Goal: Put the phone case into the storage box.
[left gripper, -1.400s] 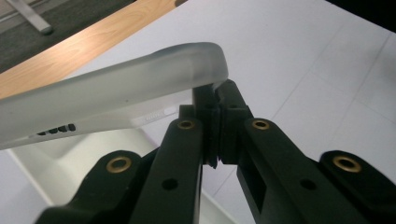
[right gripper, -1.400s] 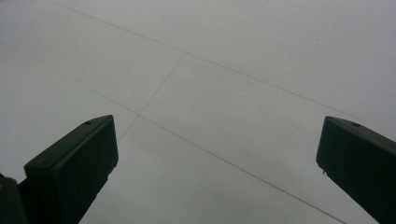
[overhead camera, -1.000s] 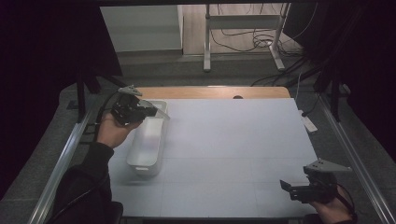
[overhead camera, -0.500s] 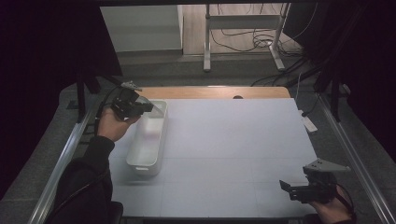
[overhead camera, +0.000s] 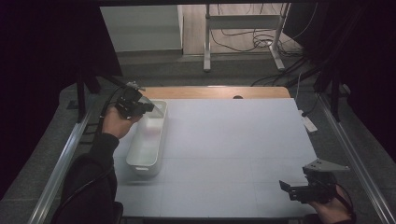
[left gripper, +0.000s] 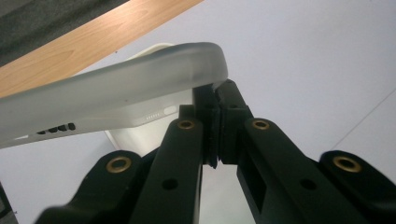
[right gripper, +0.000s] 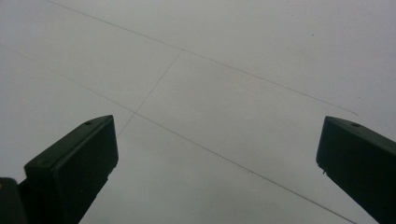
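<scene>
Left tongs (left gripper: 215, 130) on level lid (left gripper: 112, 100)

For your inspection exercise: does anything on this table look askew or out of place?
Yes: the translucent lid is off the white container, pinched at one corner by the left gripper and hanging tilted above it.

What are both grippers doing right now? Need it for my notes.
Left gripper: shut on the translucent lid.
Right gripper: open, holding nothing.
</scene>
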`<state>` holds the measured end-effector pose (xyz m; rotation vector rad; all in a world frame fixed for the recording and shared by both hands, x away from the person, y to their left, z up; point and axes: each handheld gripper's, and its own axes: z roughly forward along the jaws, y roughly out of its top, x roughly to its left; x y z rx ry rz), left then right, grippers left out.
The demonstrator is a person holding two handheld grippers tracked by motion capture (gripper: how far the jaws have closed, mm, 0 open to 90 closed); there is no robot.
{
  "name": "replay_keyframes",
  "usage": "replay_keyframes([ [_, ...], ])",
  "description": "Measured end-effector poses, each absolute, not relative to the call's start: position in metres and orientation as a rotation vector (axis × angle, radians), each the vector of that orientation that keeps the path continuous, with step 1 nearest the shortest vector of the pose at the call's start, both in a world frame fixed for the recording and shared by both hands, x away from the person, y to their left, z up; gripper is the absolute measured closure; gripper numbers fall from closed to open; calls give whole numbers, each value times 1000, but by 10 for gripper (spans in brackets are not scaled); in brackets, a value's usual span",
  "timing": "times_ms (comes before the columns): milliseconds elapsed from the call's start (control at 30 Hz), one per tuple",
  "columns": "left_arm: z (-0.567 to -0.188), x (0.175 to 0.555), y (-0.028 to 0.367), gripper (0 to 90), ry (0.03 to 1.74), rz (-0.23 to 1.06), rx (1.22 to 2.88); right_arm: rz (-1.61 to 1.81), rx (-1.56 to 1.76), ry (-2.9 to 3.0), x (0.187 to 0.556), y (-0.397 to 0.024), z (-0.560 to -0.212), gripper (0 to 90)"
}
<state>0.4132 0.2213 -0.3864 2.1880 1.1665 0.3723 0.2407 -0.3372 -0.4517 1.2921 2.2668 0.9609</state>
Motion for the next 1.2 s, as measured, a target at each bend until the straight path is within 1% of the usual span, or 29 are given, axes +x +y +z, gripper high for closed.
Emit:
replay_keyframes([
  [567,-407,430,219,883,1230,361,2215,951,1285,2286,241,-336,-452,0],
  [1200,-428,447,207,882,1275,345,2250,943,1284,2304,242,-335,-453,0],
])
